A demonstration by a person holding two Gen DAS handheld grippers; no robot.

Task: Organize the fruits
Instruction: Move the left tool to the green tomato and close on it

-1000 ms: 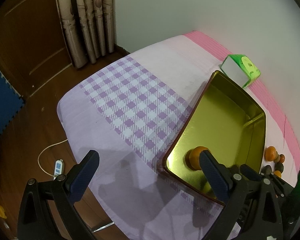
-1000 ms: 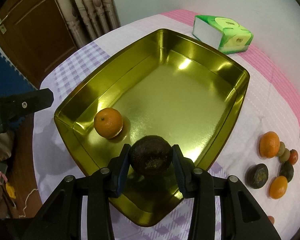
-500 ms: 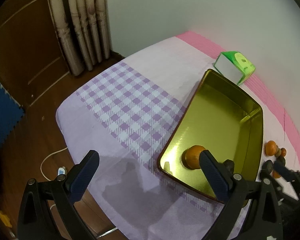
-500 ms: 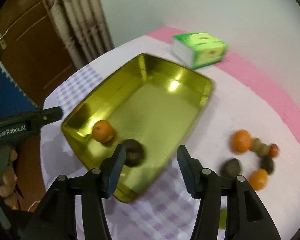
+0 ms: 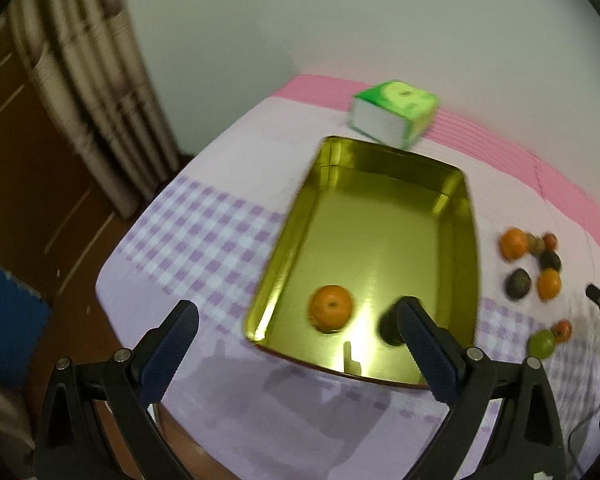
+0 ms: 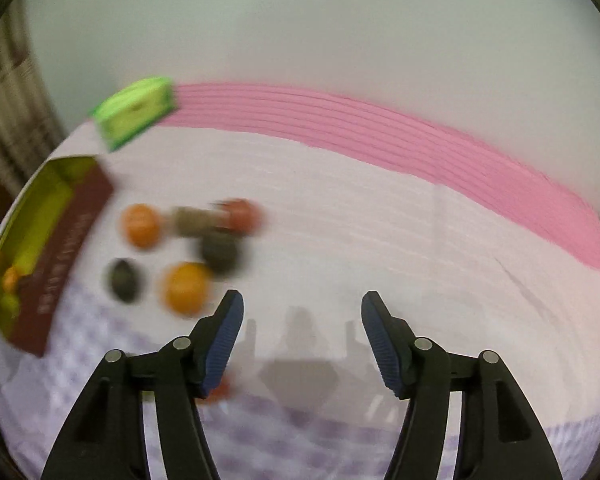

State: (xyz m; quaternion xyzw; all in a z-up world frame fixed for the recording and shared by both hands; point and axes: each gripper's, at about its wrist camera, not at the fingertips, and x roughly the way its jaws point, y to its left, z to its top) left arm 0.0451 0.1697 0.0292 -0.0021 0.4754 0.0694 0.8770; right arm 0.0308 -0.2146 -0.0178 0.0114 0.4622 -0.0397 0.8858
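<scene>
A gold tin tray [image 5: 384, 172] lies on the table and holds an orange [image 5: 331, 308] and a dark round fruit [image 5: 389, 326], partly hidden by my left finger. My left gripper [image 5: 296, 320] is open and empty above the tray's near edge. My right gripper [image 6: 302, 320] is open and empty over bare cloth, right of a blurred fruit cluster: an orange [image 6: 141, 225], another orange [image 6: 185, 288], a dark fruit [image 6: 124, 279], another dark fruit [image 6: 219, 252] and a red one [image 6: 242, 214]. The tray [image 6: 74, 220] sits at the left edge of the right wrist view.
A green tissue box [image 5: 394, 114] stands behind the tray, near the wall; it also shows in the right wrist view [image 6: 136, 112]. A green fruit [image 5: 542, 342] and a small red one [image 5: 562, 329] lie near the table's front right. The table edge drops off at left.
My right gripper let go of the dark fruit in the tray, opened, and swung right toward the fruit cluster. My left gripper swung right to face the tray.
</scene>
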